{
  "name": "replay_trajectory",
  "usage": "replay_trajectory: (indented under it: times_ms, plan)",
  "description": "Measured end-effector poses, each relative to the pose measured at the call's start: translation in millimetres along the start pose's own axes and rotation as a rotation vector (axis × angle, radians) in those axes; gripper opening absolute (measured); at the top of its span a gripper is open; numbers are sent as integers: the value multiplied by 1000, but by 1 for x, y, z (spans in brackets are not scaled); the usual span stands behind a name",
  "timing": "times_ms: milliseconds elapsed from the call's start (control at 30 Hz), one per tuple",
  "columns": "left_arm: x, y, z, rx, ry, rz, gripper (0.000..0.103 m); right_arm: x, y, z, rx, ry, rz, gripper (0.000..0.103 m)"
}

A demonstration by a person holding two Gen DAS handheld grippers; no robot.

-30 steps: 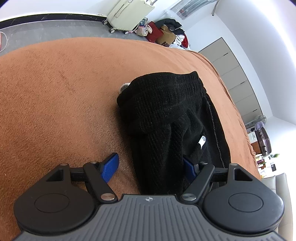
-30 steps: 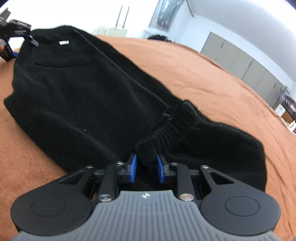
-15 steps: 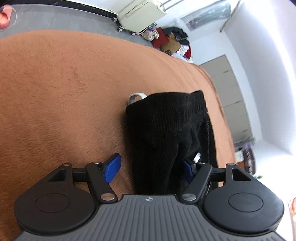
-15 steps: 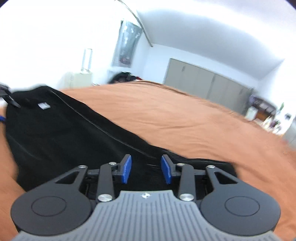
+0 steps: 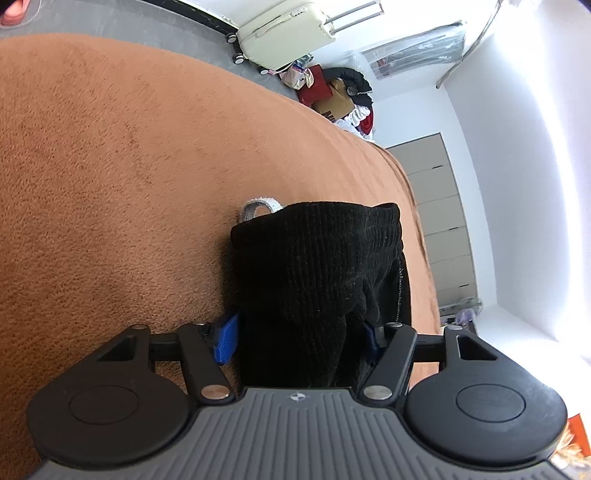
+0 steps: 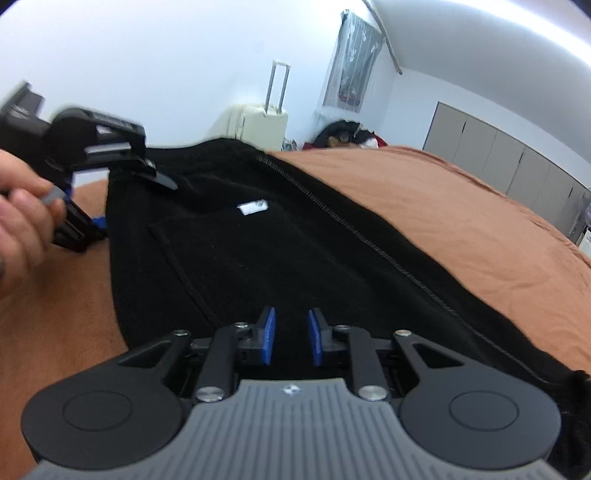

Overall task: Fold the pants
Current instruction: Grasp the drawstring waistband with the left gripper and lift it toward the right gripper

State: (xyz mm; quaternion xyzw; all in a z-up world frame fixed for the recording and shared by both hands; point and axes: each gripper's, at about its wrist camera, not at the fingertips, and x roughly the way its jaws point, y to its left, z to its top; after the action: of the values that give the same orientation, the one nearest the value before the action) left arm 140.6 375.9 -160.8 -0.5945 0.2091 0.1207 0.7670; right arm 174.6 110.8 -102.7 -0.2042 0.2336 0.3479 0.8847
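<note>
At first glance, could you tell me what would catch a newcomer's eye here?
The black pants dominate, spread across the rust-brown blanket. The left gripper has a thick bunch of the waistband between its blue pads, while the right gripper hovers open over the fabric. Against the far wall stands a cream suitcase.

Wide bed under a fuzzy rust-orange blanket (image 5: 110, 177), carrying black knit pants (image 6: 280, 251) spread flat across its middle.
</note>
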Motion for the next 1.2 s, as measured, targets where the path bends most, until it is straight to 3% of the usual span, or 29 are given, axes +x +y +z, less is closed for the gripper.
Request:
replay_trajectory:
  times_ms: [67,200,233,267,300,367,500,600,767,933,1033,1200]
  plan:
    - [0,5,0,-23,-2,-37,73,26,13,-7,-26,88,5,18]
    - [-1,9,-2,-65,-16,-85,72,31,26,-15,-66,55,-16,19]
    - [-2,7,-3,-51,-24,-82,68,26,21,-14,-28,41,2,19]
    - [-3,5,-3,-29,-33,-71,54,20,14,-14,14,26,27,19]
    - [-4,1,-5,3,-44,-54,47,12,5,-14,79,8,64,20]
    - [-6,-4,-10,35,-69,-34,43,-8,-15,-18,208,-26,115,31]
    - [-11,-17,-19,84,-114,-21,41,-45,-37,-29,383,-95,159,32]
    - [-18,-40,-28,191,-145,-26,40,-64,-47,-39,442,-124,170,33]
    - [-29,-102,-58,501,-182,-58,39,-88,-61,-57,502,-143,142,34]
    - [-31,-162,-123,901,-193,-81,40,-106,-76,-73,588,-160,101,34]
    - [-19,-188,-177,1192,-164,-68,40,-118,-86,-82,642,-175,68,34]
    - [4,-193,-257,1521,-59,-81,42,-138,-104,-98,706,-186,10,34]
